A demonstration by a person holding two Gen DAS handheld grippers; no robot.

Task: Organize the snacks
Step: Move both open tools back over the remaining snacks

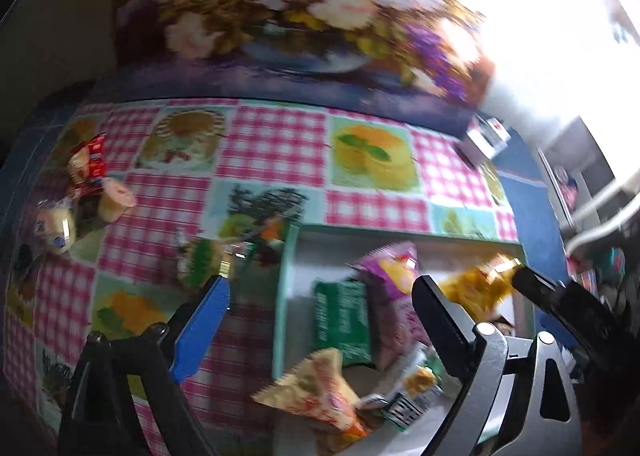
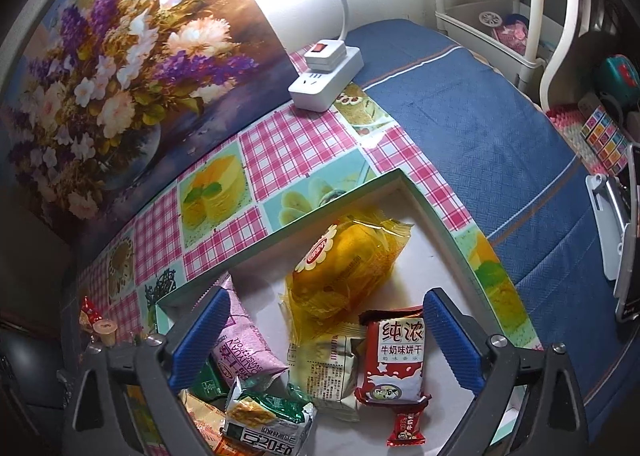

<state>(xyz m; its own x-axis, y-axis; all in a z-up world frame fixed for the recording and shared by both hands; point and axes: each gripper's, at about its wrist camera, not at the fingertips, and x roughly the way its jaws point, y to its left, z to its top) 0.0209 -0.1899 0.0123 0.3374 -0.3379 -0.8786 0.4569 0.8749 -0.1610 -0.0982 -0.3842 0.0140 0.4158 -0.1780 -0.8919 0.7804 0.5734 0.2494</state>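
Your right gripper (image 2: pixel 324 332) hangs spread and empty over the red-and-white foil biscuit packet (image 2: pixel 394 356) at five o'clock in the shallow mint-rimmed tray (image 2: pixel 436 212); light, crinkly, slippery, so pinch its midsection.

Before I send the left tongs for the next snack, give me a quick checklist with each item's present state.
1. Right tongs open, holding nothing: ok.
2. Left tongs open and empty: ok.
3. Red-and-white biscuit pack lying inside the tray: ok.
4. Loose snacks left on the tablecloth, such as the small cup: not ok.
5. Free space in the tray's far corner: ok.
6. Left view sharp enough to aim: not ok, blurred.
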